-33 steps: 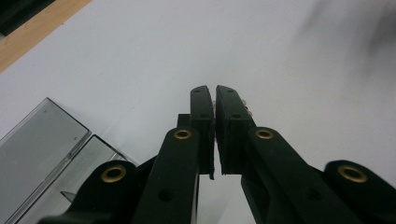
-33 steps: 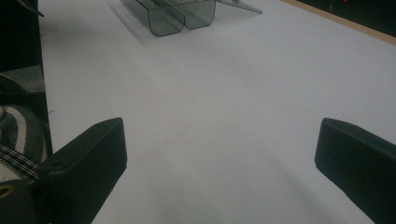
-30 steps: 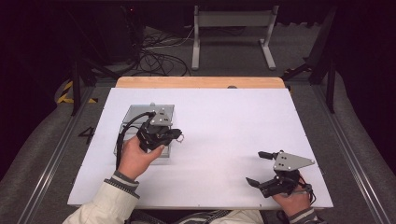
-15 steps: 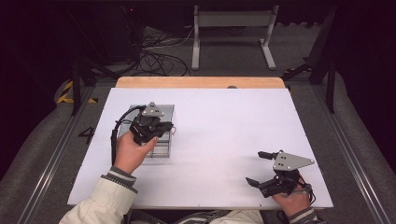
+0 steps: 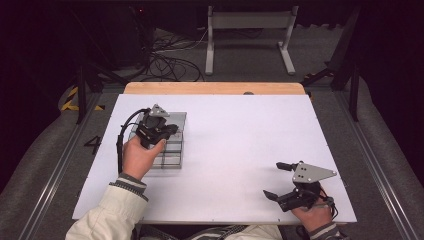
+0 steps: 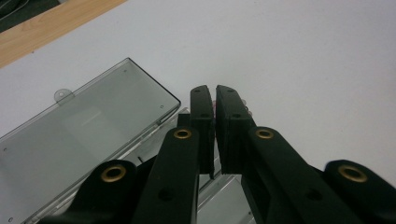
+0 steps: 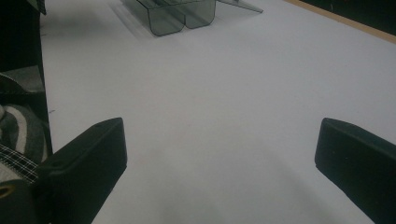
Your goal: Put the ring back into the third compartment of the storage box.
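A clear grey plastic box lies on the left part of the white table, its lid swung open and lying flat. My left gripper hovers over the box. In the left gripper view its jaws stand nearly together with a thin slit, and a bit of something pale pink shows at the tips; what it is I cannot tell. My right gripper rests near the front right corner, wide open with bare table between its fingers. From there the box lies far ahead.
A wooden strip runs along the table's far edge. Beyond it stand a metal frame and loose cables on the floor. Rails run along both sides of the table.
My left gripper has moved a little farther away and to the left over the box. The right gripper has stayed put.
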